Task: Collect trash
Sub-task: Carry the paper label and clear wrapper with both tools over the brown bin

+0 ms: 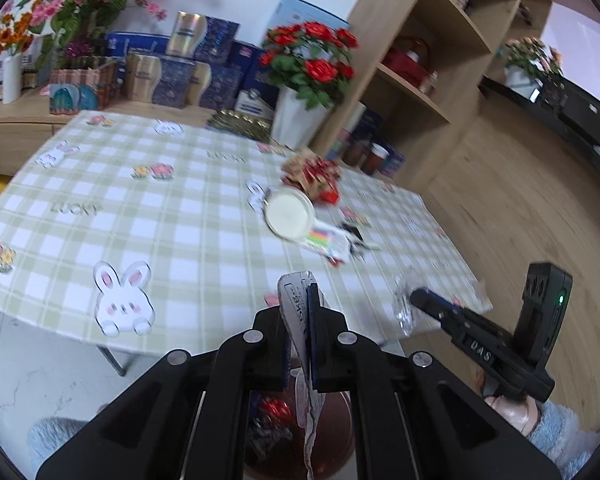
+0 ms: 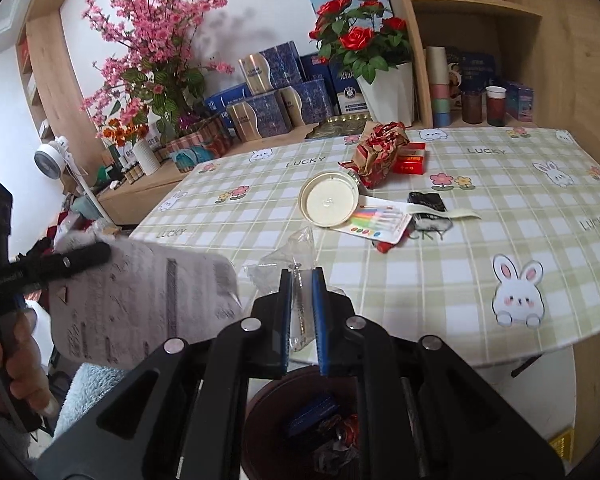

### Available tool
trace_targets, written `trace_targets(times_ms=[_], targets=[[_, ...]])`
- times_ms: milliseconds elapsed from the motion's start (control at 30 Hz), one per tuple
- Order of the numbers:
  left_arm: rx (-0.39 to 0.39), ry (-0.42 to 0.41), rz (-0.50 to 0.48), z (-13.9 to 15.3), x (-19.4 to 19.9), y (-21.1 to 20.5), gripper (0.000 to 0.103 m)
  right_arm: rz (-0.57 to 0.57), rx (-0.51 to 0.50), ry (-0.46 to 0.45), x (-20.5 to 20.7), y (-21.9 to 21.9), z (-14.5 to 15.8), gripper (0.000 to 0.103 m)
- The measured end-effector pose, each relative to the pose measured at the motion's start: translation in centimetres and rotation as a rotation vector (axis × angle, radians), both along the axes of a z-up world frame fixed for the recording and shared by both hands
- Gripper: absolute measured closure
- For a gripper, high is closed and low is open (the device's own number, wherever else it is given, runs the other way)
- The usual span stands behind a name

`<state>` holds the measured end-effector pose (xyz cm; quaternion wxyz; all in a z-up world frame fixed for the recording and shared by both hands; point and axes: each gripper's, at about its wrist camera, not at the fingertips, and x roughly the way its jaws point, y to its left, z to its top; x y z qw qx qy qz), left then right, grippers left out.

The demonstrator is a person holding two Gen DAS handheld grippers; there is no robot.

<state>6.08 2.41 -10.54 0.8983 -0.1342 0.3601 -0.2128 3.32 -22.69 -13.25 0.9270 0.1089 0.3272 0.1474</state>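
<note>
Left gripper [image 1: 306,308], nearest the lens, clamped on a printed paper wrapper [image 1: 296,312] whose tail hangs down over a dark red bin [image 1: 336,440] below the table edge. Same wrapper seen flat and blurred in the right wrist view [image 2: 140,304], held up beside the table. Right gripper [image 2: 302,300] closed on a clear plastic wrapper [image 2: 296,256], lifted just above the near edge of the table [image 2: 480,280] and directly over the bin [image 2: 268,404]. Bin contents: a blue packet [image 2: 312,416], red foil and dark scraps.

Trash left on the checked tablecloth, grouped near the middle:
- round white lid [image 2: 329,199], lying flat
- card of coloured strips [image 2: 374,222], touching the lid's edge
- crumpled red-and-brown paper [image 2: 380,152], behind the lid
- red box [image 2: 411,160], just beside the crumpled paper
- black object [image 2: 427,203] with a pale strip across it, possibly a folded packet; too small to identify

Background: pot of red roses [image 2: 388,92], pink blossoms [image 2: 152,52], blue boxes [image 2: 272,92] against the wall.
</note>
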Motion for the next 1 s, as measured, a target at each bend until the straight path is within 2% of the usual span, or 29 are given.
trace_targets(times_ms=[267,467,600,700,833,1000], targets=[[0.043,0.046,-0.099,-3.0,-4.1,-1.6,0.096,-0.039,0.037,-0.002,-3.8,-0.4,-1.2,0.089],[0.093,0.094,-0.102,-5.4,-5.5,-2.1,0.096,-0.049,0.061,0.029,-5.0,-0.7,-2.8,0.089],[0.1,0.147,-0.095,-7.2,-4.9,-2.6,0.096,-0.05,0.07,0.038,-5.1,-1.3,-3.3,0.089],[0.149,0.164,-0.102,-8.2,-4.1,-3.9,0.096,-0.058,0.076,0.034,-5.0,-1.9,-3.5,0.089],[0.241,0.189,-0.174,-10.3,-3.0,-6.9,0.096,-0.081,0.096,0.042,-4.6,-2.9,-4.1,0.089],[0.272,0.227,-0.259,-12.2,-1.9,-9.7,0.096,-0.128,0.124,0.051,-4.2,-5.0,-4.4,0.089]])
